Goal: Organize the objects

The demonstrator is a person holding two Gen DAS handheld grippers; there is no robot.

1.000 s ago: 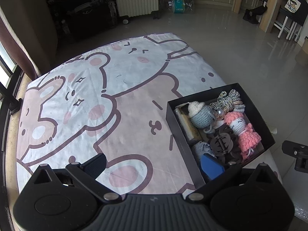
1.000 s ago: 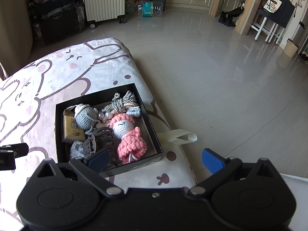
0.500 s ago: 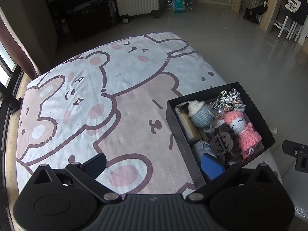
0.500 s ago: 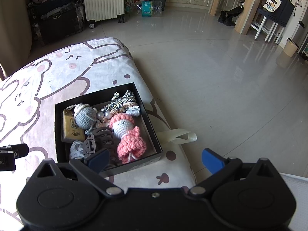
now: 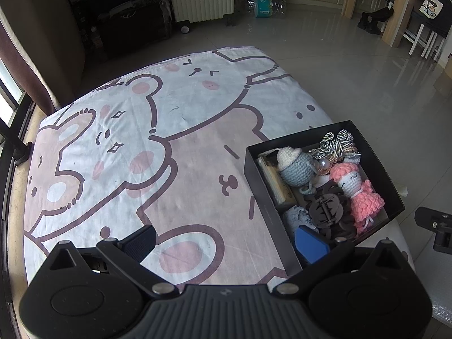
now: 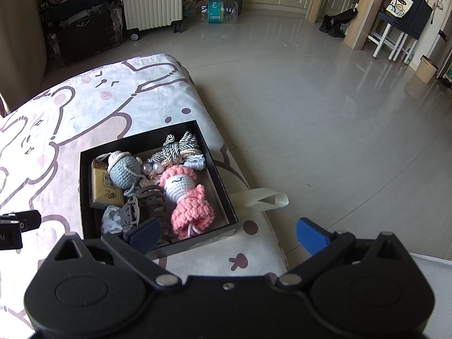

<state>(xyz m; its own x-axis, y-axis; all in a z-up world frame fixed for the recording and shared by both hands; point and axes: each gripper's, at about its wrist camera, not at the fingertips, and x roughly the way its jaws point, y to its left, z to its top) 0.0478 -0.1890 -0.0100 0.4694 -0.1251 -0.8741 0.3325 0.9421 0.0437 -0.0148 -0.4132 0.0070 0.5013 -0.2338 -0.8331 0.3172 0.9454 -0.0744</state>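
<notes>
The black box (image 6: 84, 197) sits open near the right edge of the cartoon-print sheet (image 5: 141, 141). Inside: a pink knitted doll (image 6: 186, 197) on the right, a grey knitted doll (image 6: 123, 168) at the far left, a yellow packet (image 6: 104, 190) against the left wall, a brown hair claw (image 6: 147, 203) near the front, a striped cord knot (image 6: 178, 147) at the back. Left gripper (image 5: 226, 240) — jaws wide, empty, above the sheet beside the box. Right gripper (image 6: 228, 233) — jaws wide, empty, over the box's near right corner.
</notes>
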